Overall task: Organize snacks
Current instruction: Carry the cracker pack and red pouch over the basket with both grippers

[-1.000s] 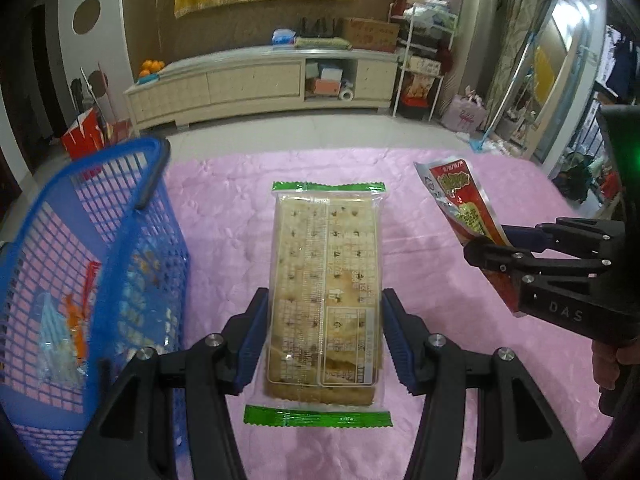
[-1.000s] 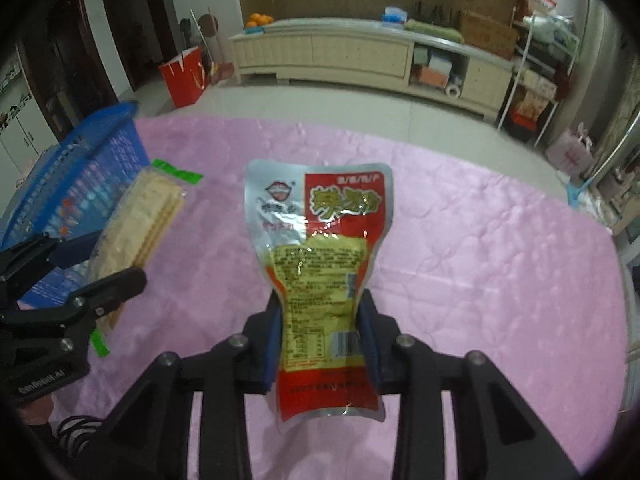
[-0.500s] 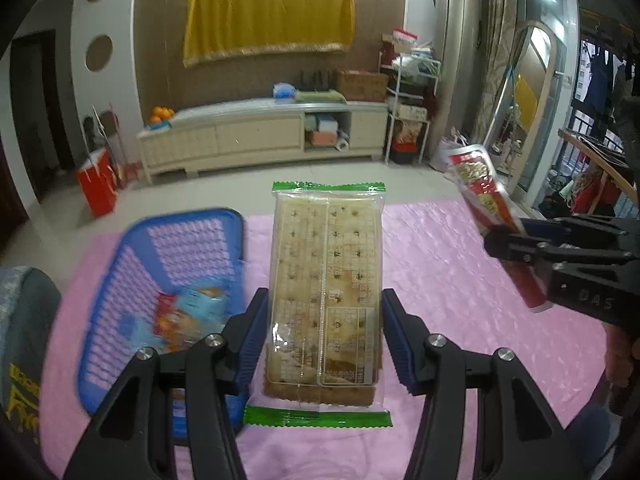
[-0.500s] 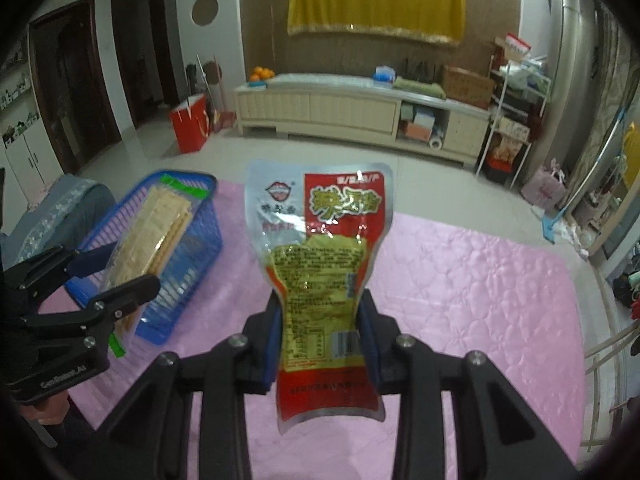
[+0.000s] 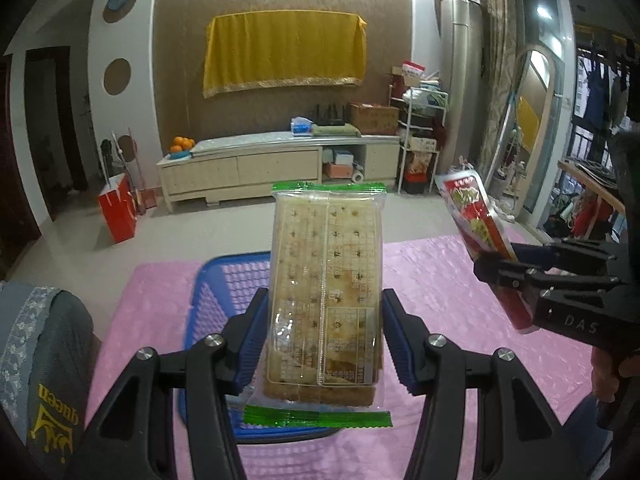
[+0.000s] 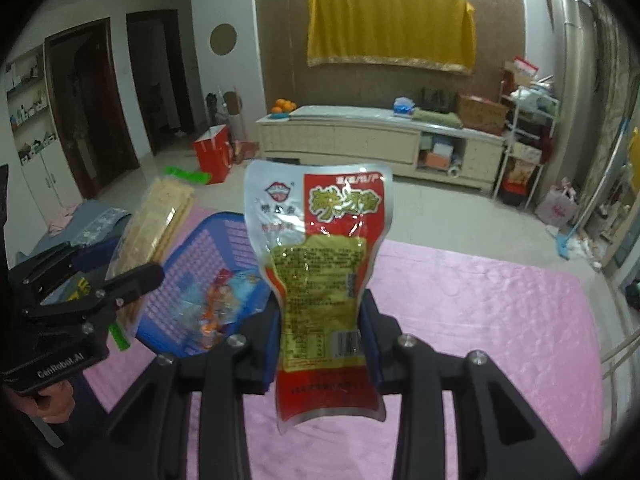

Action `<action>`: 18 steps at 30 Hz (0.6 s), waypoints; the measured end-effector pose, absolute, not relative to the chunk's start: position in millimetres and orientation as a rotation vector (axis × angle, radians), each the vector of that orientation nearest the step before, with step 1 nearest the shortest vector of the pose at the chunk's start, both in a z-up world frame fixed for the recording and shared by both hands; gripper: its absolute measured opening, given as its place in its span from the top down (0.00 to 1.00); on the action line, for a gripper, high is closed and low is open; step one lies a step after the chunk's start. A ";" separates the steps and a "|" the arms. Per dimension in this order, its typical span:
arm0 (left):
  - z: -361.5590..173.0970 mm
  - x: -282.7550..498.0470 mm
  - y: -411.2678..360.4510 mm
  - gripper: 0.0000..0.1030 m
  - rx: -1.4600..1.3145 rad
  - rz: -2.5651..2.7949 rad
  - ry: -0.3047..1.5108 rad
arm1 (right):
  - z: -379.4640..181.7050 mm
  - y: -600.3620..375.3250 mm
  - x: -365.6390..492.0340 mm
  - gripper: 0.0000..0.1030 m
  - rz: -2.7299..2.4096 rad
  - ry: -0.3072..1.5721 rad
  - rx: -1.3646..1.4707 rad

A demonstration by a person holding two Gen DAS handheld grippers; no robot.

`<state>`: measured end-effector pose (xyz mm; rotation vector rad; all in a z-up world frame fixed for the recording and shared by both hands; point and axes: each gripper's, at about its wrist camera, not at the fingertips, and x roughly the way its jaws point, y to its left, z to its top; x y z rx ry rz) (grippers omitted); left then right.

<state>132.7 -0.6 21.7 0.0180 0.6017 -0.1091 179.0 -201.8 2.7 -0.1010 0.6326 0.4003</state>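
Observation:
My left gripper (image 5: 325,344) is shut on a clear cracker pack with green ends (image 5: 325,292), held upright in the air over the blue basket (image 5: 236,280). My right gripper (image 6: 320,340) is shut on a red and silver snack pouch (image 6: 320,256), also held up, to the right of the basket. The basket (image 6: 224,240) sits on the pink cloth and holds a small clear snack packet (image 6: 216,300). The right gripper (image 5: 516,264) with its pouch (image 5: 476,216) shows at the right of the left wrist view; the left gripper (image 6: 112,268) with the crackers (image 6: 160,220) shows at the left of the right wrist view.
A pink quilted cloth (image 6: 480,300) covers the table. A grey cushion with yellow lettering (image 5: 44,360) lies at the left edge. Beyond the table are the floor, a red bag (image 5: 118,212) and a long low cabinet (image 5: 280,168).
Both grippers have risen with their packs. The left gripper has moved left, so the basket now lies below the cracker pack instead of at its left.

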 end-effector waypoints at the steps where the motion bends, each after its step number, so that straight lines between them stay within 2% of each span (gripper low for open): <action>1: 22.6 132.7 4.9 0.49 0.018 -0.099 0.599 | 3.9 -195.8 179.5 0.61 0.395 0.624 -0.109; 12: 7.8 144.6 60.5 0.49 -0.002 -0.015 0.648 | -11.0 -134.0 209.1 0.61 0.461 0.660 -0.086; 18: -7.8 152.9 81.5 0.49 -0.008 0.009 0.682 | -29.8 -100.8 218.1 0.60 0.498 0.710 -0.163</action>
